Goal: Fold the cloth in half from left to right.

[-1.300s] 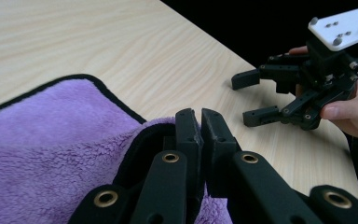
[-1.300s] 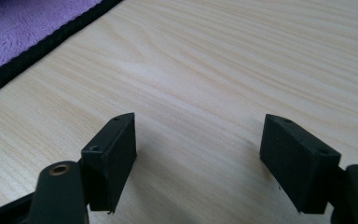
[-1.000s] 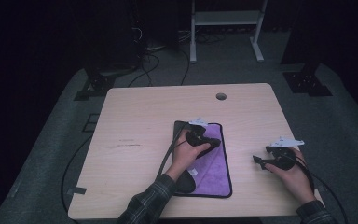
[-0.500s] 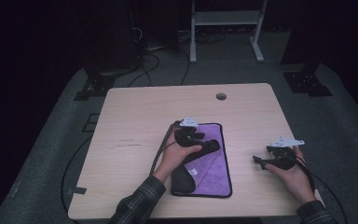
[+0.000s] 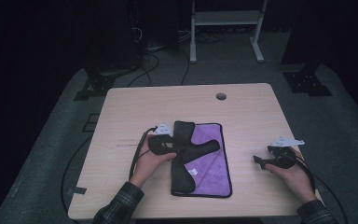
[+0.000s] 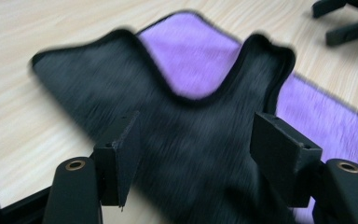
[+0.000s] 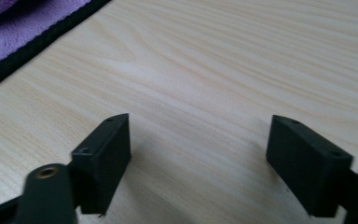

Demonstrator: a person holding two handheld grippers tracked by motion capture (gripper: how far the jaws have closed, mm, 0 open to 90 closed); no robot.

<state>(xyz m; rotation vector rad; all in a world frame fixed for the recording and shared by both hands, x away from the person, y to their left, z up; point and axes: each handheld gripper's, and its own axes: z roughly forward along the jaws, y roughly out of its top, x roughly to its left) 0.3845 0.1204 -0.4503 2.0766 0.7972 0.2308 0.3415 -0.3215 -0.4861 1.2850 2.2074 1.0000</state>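
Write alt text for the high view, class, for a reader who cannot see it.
A purple cloth with its black side folded over lies on a wooden table. The left gripper, open, sits at its left edge; the right gripper rests apart.

Wide bare wood is left on the table (image 5: 135,107) along the far edge and the left side. The middle is taken up by the cloth (image 5: 209,158), with the left gripper (image 5: 168,144) at its left edge. A clear strip lies between the cloth and the right gripper (image 5: 265,161).
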